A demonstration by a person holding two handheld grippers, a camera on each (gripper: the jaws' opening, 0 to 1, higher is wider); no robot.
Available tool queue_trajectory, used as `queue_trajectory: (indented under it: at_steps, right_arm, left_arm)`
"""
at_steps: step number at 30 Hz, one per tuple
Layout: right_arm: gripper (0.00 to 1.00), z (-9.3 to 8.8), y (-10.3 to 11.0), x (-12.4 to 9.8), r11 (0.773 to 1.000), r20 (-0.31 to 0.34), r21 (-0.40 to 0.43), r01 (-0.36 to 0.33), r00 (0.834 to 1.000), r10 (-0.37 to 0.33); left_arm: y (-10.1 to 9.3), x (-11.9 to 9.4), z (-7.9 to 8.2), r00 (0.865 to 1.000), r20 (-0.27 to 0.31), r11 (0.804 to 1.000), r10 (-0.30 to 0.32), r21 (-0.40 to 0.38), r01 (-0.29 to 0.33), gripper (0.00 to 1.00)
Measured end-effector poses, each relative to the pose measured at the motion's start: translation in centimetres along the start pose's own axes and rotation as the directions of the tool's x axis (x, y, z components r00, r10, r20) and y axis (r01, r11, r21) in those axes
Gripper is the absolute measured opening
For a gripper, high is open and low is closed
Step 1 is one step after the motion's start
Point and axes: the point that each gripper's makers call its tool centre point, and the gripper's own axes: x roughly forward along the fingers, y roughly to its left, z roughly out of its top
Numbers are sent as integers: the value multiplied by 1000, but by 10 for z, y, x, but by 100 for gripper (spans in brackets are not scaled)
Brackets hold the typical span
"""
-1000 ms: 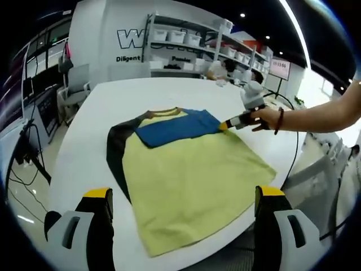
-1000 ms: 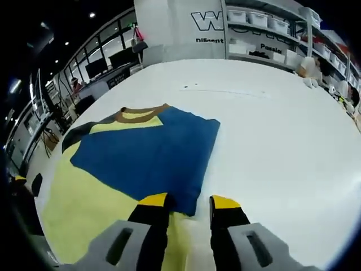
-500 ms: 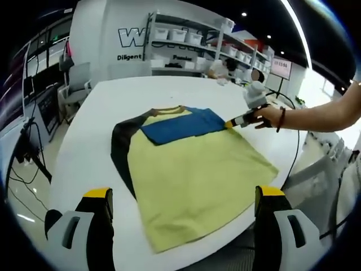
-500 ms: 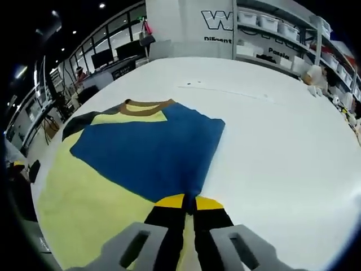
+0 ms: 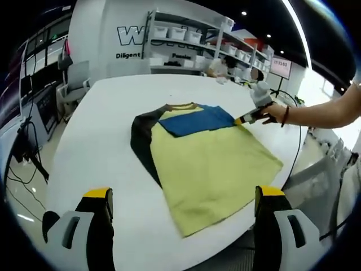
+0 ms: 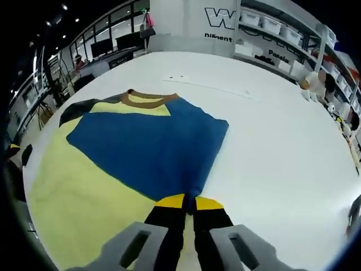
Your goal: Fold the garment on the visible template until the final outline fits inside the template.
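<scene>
**Right gripper's got the shirt edge now, and the whole shirt has slid across the table**

So a second ago the right gripper [image 6: 189, 201] had its jaws apart over the blue sleeve [image 6: 149, 152]; now they're pinched tight on the shirt [image 5: 208, 161] edge where the blue meets the yellow. In the left gripper view the shirt has shifted toward the person's hand [image 5: 276, 113] since then, so my guess is it's being dragged to reposition it, not folded yet. I can't make out any template outline on the table [image 5: 101, 130], so how close this is to done, no idea.

The left gripper [image 5: 183, 206] hangs over the near table edge, jaws wide, holding nothing.

The left gripper view gives you the full shirt, dark sleeve [image 5: 144, 138] and yellow hem included. The right gripper view gives the close-up of the pinch and the brown collar [image 6: 148, 100].
</scene>
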Motion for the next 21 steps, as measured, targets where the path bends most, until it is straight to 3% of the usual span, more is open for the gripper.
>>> queue_trajectory:
  at_steps: [2,8,21]
  right_arm:
    - [0,-5,-23,-4,999,-21,-48,25,999,-26]
    - [0,-9,-47,-7,997,-34,-63,55,998,-57]
    - [0,-12,-74,-9,993,-40,-73,88,995,-91]
  left_arm:
    - [0,3,0,1000,-3,1000,-3,-3,3,99]
    - [-1,12,3,1000,-5,1000,-4,-9,4,99]
    - [-5,27,6,999,-19,999,-26,-28,25,98]
